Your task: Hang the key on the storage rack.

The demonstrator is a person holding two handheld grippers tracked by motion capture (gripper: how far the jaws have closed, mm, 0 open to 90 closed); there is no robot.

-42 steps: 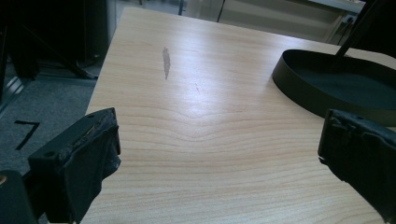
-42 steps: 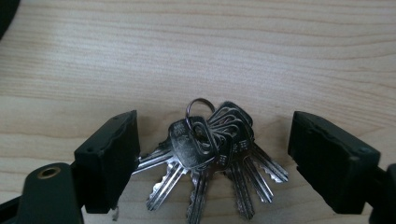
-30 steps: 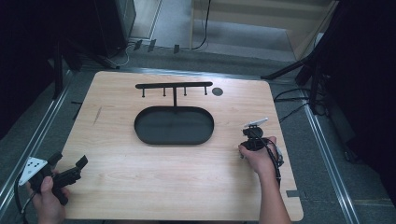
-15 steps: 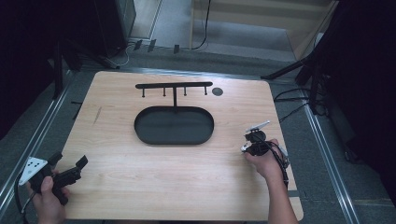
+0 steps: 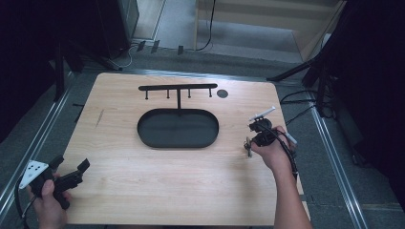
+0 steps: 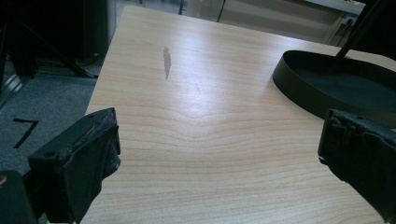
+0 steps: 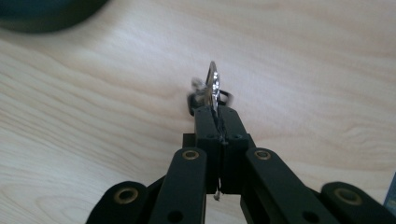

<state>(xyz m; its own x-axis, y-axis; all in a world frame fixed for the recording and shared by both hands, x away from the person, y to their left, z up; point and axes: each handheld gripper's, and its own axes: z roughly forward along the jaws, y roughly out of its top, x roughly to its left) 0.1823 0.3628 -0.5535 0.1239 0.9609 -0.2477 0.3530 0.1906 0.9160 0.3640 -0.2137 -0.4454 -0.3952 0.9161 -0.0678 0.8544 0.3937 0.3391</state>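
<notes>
From the high view we see the wooden table (image 5: 143, 191) with a black oval tray (image 5: 177, 128) at its middle and a black hook rack (image 5: 177, 88) standing behind it. Our right gripper (image 5: 249, 143) sits near the table's right edge, well apart from the tray, with a small metal key ring (image 5: 248, 147) at its tip. Our left gripper (image 5: 71, 174) rests at the near left corner, jaws spread. In the left gripper view its jaws stand wide apart over bare wood with nothing between them, the tray's rim off to the right. In the right gripper view the jaws have just been closing and are clenched on the key ring (image 7: 212, 88), held edge-on just above the tabletop.
</notes>
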